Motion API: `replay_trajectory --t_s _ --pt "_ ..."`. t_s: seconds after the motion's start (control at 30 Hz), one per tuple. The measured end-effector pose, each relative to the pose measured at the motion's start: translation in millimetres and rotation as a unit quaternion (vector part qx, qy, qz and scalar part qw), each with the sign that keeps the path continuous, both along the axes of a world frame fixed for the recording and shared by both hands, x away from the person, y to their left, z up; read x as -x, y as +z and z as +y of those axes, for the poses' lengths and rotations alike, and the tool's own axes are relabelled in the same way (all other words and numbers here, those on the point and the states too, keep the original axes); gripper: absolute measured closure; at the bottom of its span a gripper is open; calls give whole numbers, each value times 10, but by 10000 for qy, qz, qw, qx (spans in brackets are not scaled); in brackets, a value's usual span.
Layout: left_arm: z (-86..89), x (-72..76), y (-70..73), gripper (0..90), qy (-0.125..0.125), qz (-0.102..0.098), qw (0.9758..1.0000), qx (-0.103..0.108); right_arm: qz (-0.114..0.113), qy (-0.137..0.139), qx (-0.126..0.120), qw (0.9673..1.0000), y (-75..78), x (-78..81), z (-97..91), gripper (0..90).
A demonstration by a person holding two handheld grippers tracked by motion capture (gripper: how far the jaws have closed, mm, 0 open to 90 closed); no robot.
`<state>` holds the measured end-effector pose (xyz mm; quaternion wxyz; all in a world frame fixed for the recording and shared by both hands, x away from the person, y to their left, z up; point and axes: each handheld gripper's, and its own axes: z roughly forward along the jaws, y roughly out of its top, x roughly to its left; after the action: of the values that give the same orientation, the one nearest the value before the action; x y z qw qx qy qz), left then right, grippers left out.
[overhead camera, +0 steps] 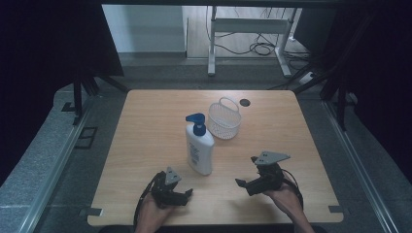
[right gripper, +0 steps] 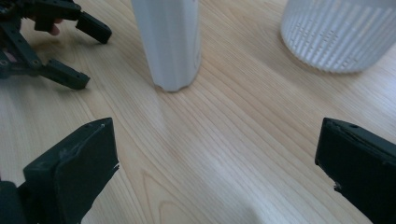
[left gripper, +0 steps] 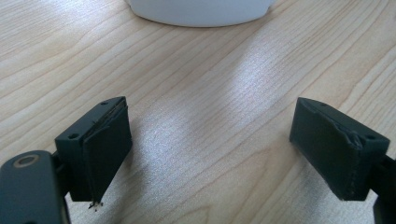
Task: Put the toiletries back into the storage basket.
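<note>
Both hand-held grippers, left and right, rest jaws apart on the counter, flanking the upright pump bottle, likely poised to grasp it.

Light wood surface – grey floor around it. Dark curtains at the sides. White frame and cables behind.
</note>
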<state>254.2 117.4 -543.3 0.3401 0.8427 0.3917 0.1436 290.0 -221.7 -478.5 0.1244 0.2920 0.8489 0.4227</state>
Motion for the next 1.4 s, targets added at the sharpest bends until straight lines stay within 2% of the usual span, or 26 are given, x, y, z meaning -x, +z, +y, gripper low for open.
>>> replay_trajectory --t_s 0.17,0.37,0.6,0.9,1.2,1.4 --pt "-1 0 0 121 5 1 10000 -3 43 149 9 9999 29 -55 125 0" --pt "-1 -1 1 121 1 -5 10000 -10 47 195 34 9998 64 -126 228 0" --pt "-4 -1 0 121 17 -8 10000 -2 75 251 -134 9996 129 -214 369 0" --pt "-6 1 1 121 21 -6 10000 -18 157 318 -185 9992 167 -291 557 0" --pt "-11 2 -1 121 48 -9 10000 1 44 399 -72 9992 259 -378 803 0" --pt "-13 3 -1 121 53 -10 10000 1 27 421 -90 9991 290 -422 921 0"
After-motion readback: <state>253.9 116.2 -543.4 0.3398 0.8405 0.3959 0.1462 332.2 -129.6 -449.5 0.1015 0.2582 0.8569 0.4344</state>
